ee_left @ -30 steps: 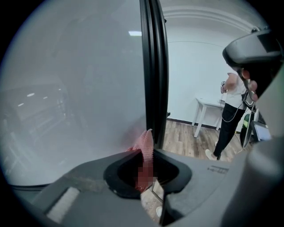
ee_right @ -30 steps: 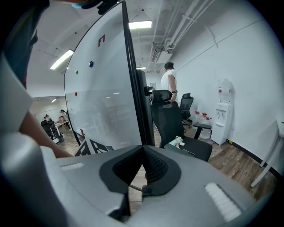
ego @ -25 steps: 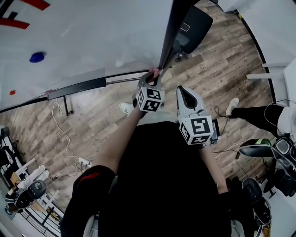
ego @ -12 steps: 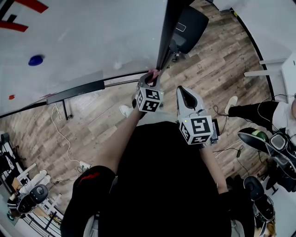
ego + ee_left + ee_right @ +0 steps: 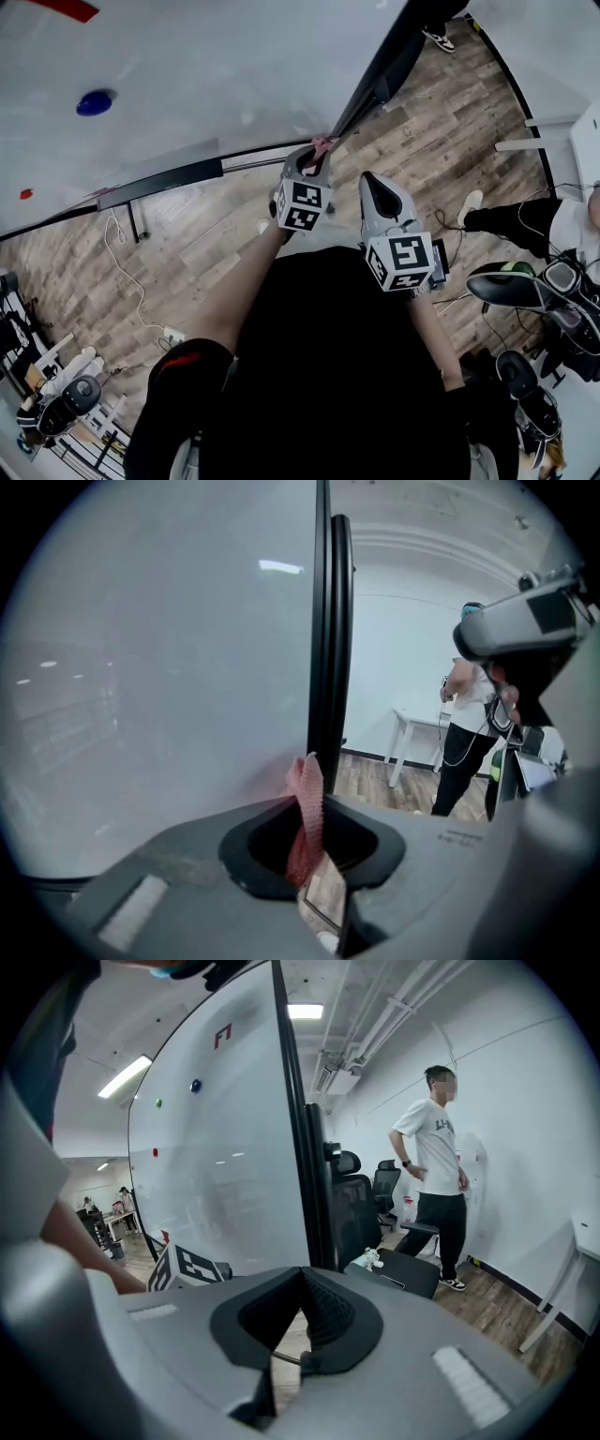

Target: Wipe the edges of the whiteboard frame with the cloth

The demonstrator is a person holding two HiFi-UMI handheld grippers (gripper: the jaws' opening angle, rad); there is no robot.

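you are pinching the pink cloth [image 5: 305, 808] in your left gripper [image 5: 314, 855], jaws closed down on it so that a fold is sticking up toward 12 o'clock and appears to be touching the black whiteboard frame [image 5: 328, 649] at its lower end. in the head view the frame is running away from the cloth toward 1 o'clock, with the white board face [image 5: 234, 66] lying at 10 o'clock of it. your right gripper [image 5: 302, 1321] is hanging idle at 4 o'clock of the left one, its jaws pressed together with nothing between them. judging from this, you are working the side edge of the frame near its bottom corner; how much of it is already wiped cannot be told. the next move is calling for a slide along the frame toward 1 o'clock, cloth pressed to the edge, grip tight enough that the fold is not dragging out.
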